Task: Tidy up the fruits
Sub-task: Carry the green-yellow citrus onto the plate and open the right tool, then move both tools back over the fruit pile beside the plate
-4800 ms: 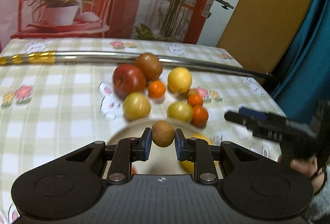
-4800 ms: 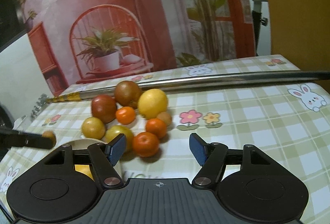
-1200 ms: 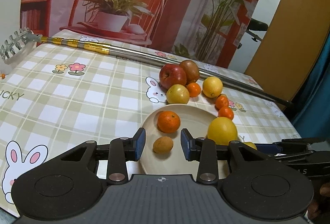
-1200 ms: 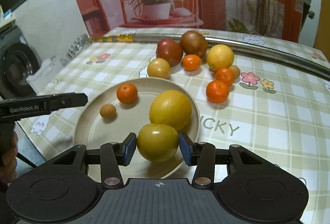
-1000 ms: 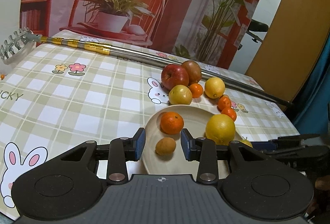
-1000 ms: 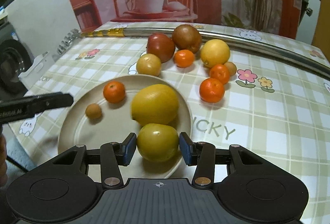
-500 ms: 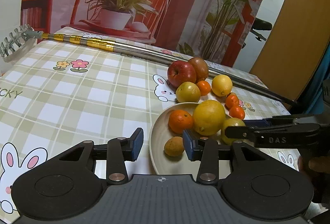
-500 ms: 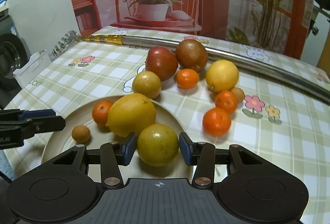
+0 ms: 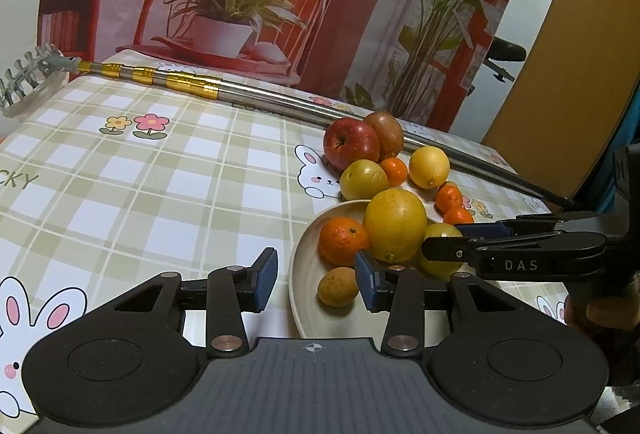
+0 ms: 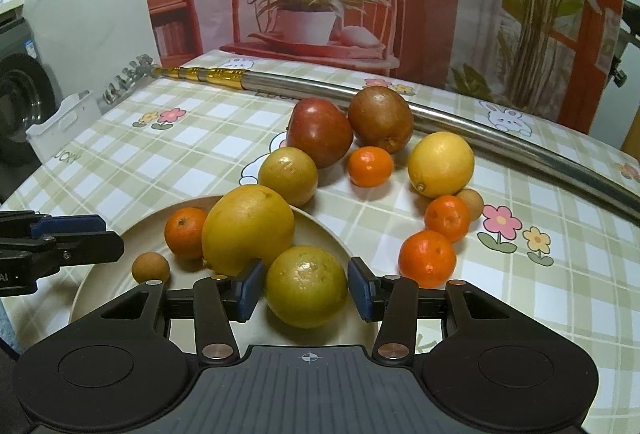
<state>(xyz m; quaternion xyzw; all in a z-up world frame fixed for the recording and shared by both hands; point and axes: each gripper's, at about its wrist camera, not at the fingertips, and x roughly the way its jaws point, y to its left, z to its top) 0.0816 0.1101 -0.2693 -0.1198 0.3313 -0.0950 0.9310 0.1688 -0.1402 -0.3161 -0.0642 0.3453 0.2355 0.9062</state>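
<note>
While the right hand-held gripper (image 10: 306,288) clamped a yellow-green fruit (image 10: 306,286) over the plate's (image 10: 320,230) near right edge, the left hand-held gripper (image 9: 316,278) stood parted, empty, nearer its left.

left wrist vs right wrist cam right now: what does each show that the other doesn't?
Left wrist only: the right gripper from the side, and the hand holding it.

Right wrist only: the yellow-green fruit whole between its own fingers, the white bin past the table edge.

Both: plate, red apple, lemon, metal pole.
</note>
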